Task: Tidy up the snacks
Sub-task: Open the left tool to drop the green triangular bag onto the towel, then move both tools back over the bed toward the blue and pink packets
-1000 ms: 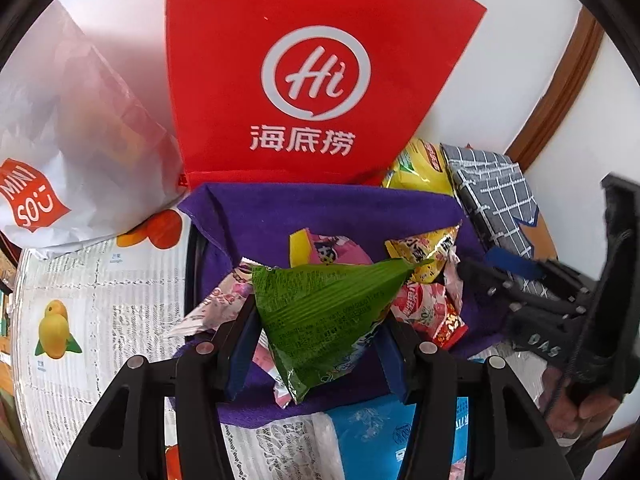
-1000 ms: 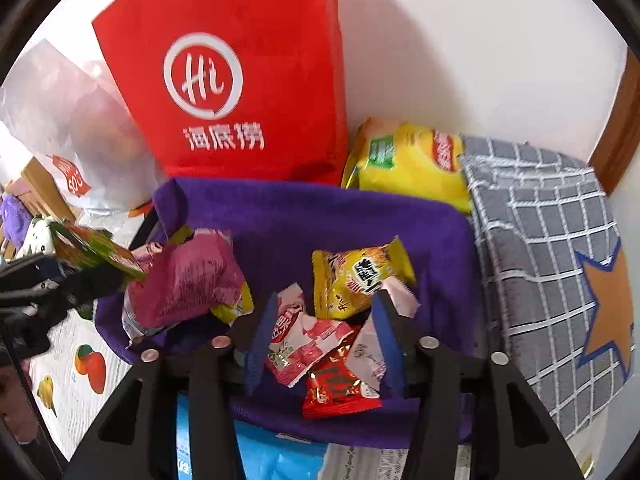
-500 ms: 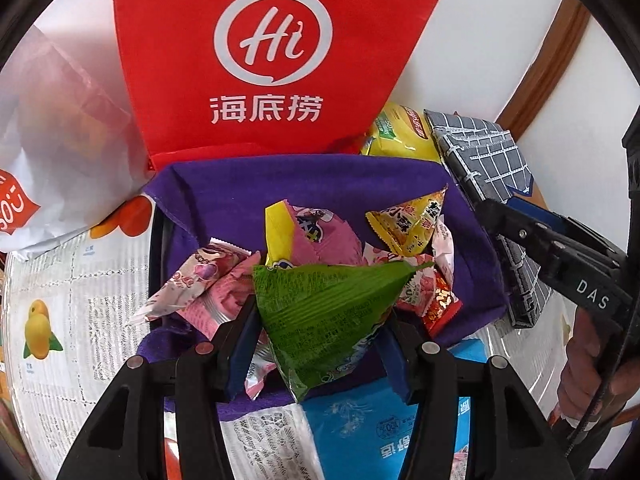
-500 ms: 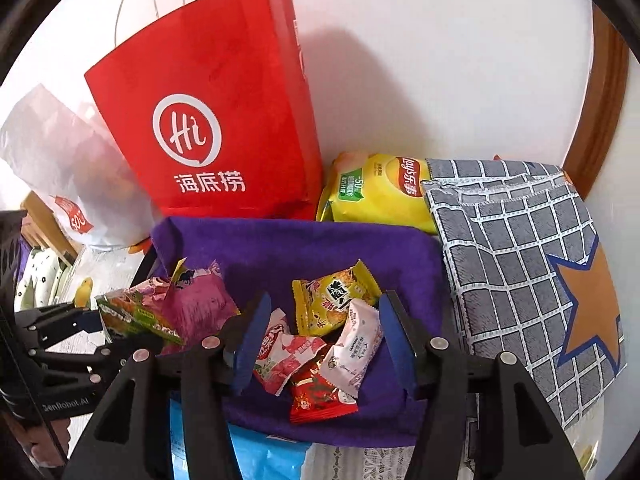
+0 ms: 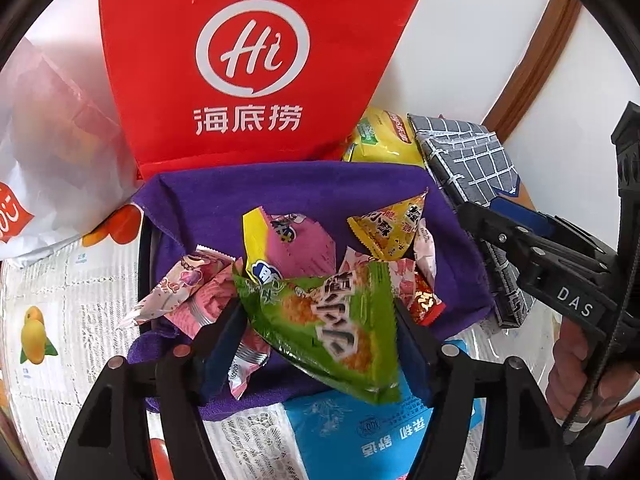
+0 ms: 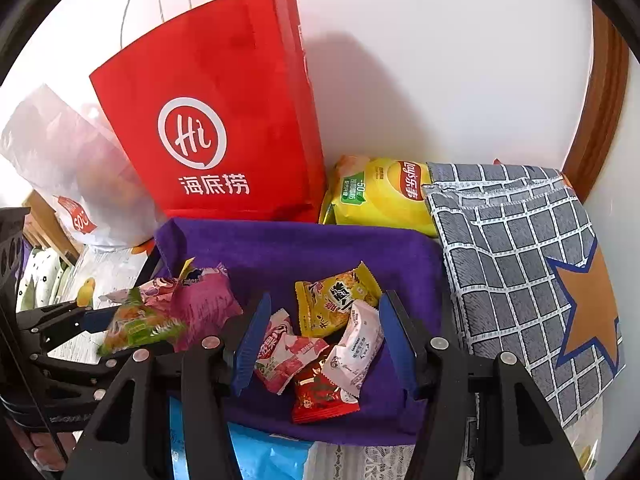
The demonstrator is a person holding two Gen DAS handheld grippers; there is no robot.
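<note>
**Letting the green packet go over the purple basket**

Loosening is what the left gripper [image 5: 320,320] is doing: its jaws have just been opening, and the green snack packet [image 5: 332,320] hangs tilted between them, over the near edge of the purple cloth-lined basket [image 5: 280,188]. Whether a pad still touches it, I cannot tell; it looks freed. The right gripper [image 6: 324,340] hovers spread and empty above the yellow packet [image 6: 336,300], the white packet [image 6: 356,348] and the red packet [image 6: 320,392] lying in the basket's right half. To my eye the drop-off step is nearly finished. Next, the left hand should widen fully, lift clear without snagging the wrapper, then seek another loose snack. Behind stands the red paper bag [image 6: 224,128].
</note>
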